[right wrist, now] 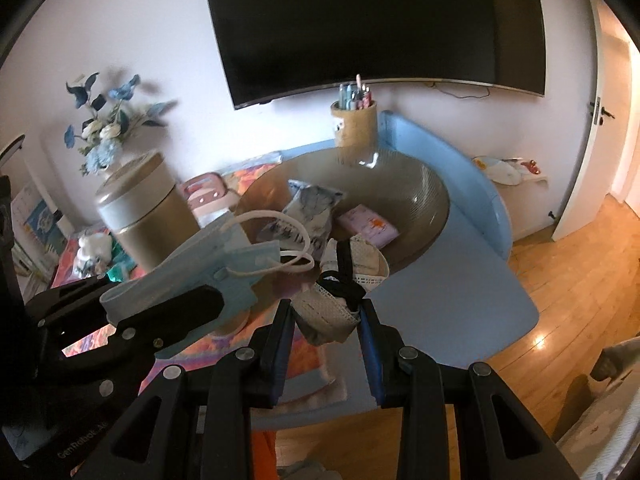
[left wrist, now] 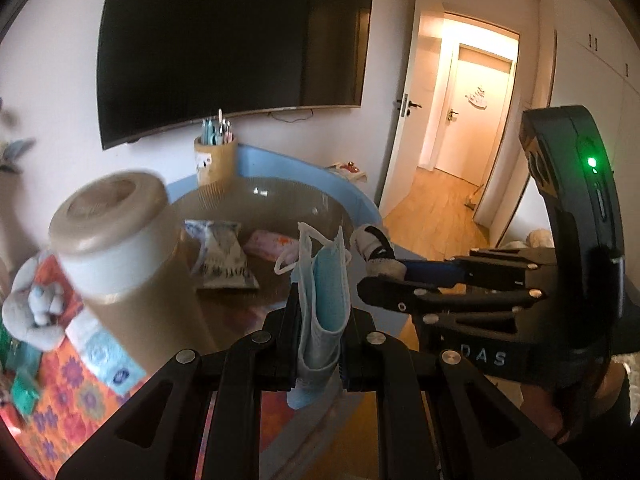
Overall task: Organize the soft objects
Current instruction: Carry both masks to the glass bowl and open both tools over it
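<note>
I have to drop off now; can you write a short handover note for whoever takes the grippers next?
Left gripper: shut on a blue face mask, held in the air.
Right gripper: closed on a beige-and-black sock.
Done: a tissue pack and a pink packet lie in the glass bowl.
Left: probably drop both into the bowl; a small plush waits beside the canister.

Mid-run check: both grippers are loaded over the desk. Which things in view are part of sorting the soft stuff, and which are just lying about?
In play: blue face mask in the left gripper; rolled sock in the right gripper; glass bowl; tissue packs.
Lying about: pen cup, tan canister, TV, flowers.
</note>
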The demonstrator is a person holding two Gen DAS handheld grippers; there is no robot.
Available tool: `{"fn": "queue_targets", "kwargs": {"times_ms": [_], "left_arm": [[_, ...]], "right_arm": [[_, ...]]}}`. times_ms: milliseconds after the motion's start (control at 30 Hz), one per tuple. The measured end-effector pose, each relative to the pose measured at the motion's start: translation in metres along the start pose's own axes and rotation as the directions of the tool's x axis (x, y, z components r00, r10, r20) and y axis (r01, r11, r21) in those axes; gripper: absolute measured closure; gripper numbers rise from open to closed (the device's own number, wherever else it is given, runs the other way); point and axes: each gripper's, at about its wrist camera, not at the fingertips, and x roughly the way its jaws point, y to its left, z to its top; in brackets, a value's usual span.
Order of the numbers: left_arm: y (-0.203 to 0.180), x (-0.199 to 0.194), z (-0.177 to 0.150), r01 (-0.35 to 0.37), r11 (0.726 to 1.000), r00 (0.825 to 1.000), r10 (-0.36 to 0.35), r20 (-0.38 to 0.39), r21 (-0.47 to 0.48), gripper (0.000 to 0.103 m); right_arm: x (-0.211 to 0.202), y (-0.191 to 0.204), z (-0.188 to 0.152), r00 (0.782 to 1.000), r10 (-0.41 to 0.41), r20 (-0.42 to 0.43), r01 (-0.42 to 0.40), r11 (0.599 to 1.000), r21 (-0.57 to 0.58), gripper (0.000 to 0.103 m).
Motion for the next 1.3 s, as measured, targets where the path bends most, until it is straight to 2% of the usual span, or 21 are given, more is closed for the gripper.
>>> {"fn": "queue_targets", "kwargs": {"times_ms": [200, 300, 467, 600, 633, 667, 700, 733, 800, 833, 867, 967, 1067, 1300], "left_arm": [[-0.001, 0.014, 0.019, -0.019, 1.000, 1.000, 0.019, 0.009, -0.022, 0.092], [0.001, 0.021, 0.030, -0.052, 0.998, 0.998, 0.053, 0.018, -0.039, 0.092], [0.013, 0.041, 0.049, -0.051, 0.992, 0.999, 0.053, 0.013, -0.120, 0.092], [0.014, 0.059, 0.058, -0.055, 0.991, 0.998, 0.055, -0.004, -0.125, 0.090], [0.014, 0.063, 0.059, -0.075, 0.989, 0.997, 0.075, -0.004, -0.127, 0.088], [0.012, 0.066, 0.061, -0.108, 0.987, 0.994, 0.108, -0.006, -0.119, 0.076], [0.010, 0.071, 0.062, -0.150, 0.983, 0.989, 0.149, -0.016, -0.105, 0.073], [0.008, 0.075, 0.064, -0.176, 0.980, 0.984, 0.174, -0.027, -0.097, 0.067], [0.004, 0.082, 0.064, -0.178, 0.981, 0.983, 0.174, -0.052, -0.078, 0.058], [0.002, 0.083, 0.063, -0.170, 0.983, 0.985, 0.166, -0.054, -0.075, 0.044], [-0.001, 0.084, 0.062, -0.175, 0.982, 0.984, 0.171, -0.050, -0.067, 0.036], [-0.008, 0.082, 0.057, -0.183, 0.983, 0.983, 0.182, -0.018, -0.036, 0.027], [-0.015, 0.076, 0.057, -0.201, 0.979, 0.980, 0.201, 0.003, -0.011, 0.026], [-0.028, 0.028, 0.056, -0.163, 0.986, 0.983, 0.161, 0.087, 0.017, 0.023]], "right_arm": [[0.005, -0.008, 0.022, 0.999, -0.018, 0.029, 0.018, 1.000, -0.002, 0.072], [0.009, -0.012, 0.035, 0.998, -0.029, 0.052, 0.029, 1.000, 0.004, 0.072], [0.026, -0.034, 0.061, 0.997, -0.003, 0.082, -0.004, 0.997, 0.081, 0.072], [0.044, -0.049, 0.083, 0.996, 0.010, 0.089, -0.022, 0.991, 0.131, 0.071], [0.051, -0.054, 0.088, 0.996, 0.016, 0.082, -0.028, 0.988, 0.149, 0.063], [0.059, -0.060, 0.091, 0.997, 0.026, 0.070, -0.038, 0.985, 0.170, 0.055], [0.068, -0.067, 0.094, 0.997, 0.048, 0.054, -0.058, 0.979, 0.198, 0.044], [0.076, -0.073, 0.095, 0.997, 0.072, 0.041, -0.080, 0.972, 0.222, 0.043], [0.091, -0.090, 0.091, 0.992, 0.125, 0.008, -0.122, 0.949, 0.289, 0.043], [0.095, -0.096, 0.089, 0.991, 0.137, -0.002, -0.130, 0.941, 0.314, 0.043], [0.095, -0.101, 0.086, 0.990, 0.142, -0.001, -0.134, 0.935, 0.329, 0.043], [0.088, -0.110, 0.076, 0.989, 0.150, 0.016, -0.146, 0.922, 0.358, 0.042], [0.079, -0.113, 0.071, 0.988, 0.153, 0.030, -0.154, 0.918, 0.365, 0.042], [0.030, -0.103, 0.063, 0.978, 0.156, 0.139, -0.193, 0.927, 0.323, 0.042]]}}
